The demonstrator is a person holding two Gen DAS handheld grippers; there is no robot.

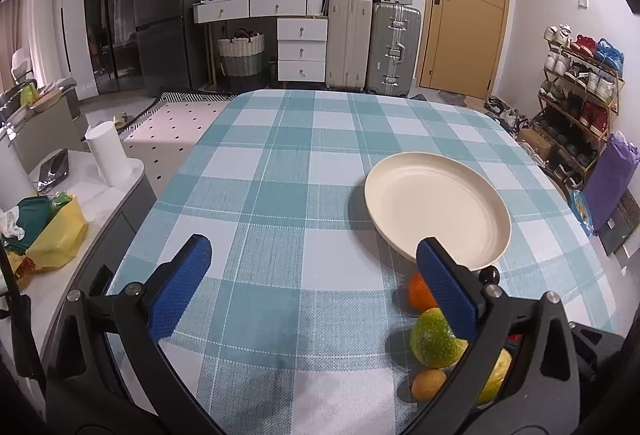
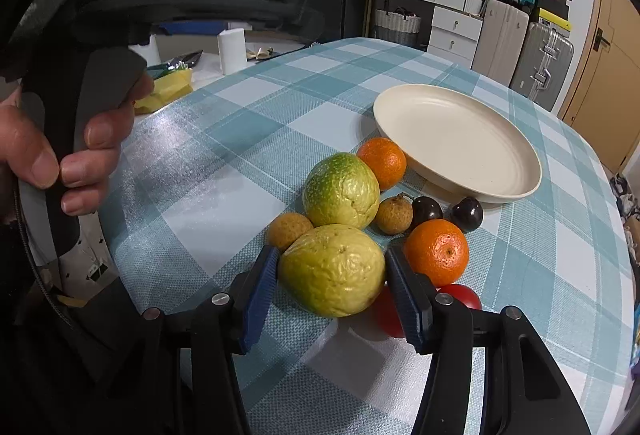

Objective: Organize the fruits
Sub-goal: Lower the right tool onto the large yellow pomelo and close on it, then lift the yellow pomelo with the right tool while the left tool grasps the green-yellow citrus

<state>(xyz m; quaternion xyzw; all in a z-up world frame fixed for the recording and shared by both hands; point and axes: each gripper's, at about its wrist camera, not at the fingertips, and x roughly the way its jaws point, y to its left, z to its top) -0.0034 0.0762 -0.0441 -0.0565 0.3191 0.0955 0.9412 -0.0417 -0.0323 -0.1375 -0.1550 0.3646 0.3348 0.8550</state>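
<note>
In the right wrist view my right gripper (image 2: 332, 275) is shut on a yellow-green guava (image 2: 334, 269), its blue pads against both sides. Beside it lie a greener guava (image 2: 340, 189), two oranges (image 2: 438, 251) (image 2: 382, 161), two brown longans (image 2: 288, 229) (image 2: 394, 213), two dark plums (image 2: 466, 213) and red fruit (image 2: 460, 295). An empty cream plate (image 2: 460, 139) stands behind them. In the left wrist view my left gripper (image 1: 312, 283) is open and empty over the tablecloth, left of the plate (image 1: 436, 203) and the green guava (image 1: 434, 339).
The table has a blue and white checked cloth (image 1: 280, 175). A low cabinet with a white roll (image 1: 106, 151) and yellow bag (image 1: 56, 235) stands to the left. Suitcases (image 1: 372, 43), drawers and a shoe rack (image 1: 580, 107) are beyond the table's far edge.
</note>
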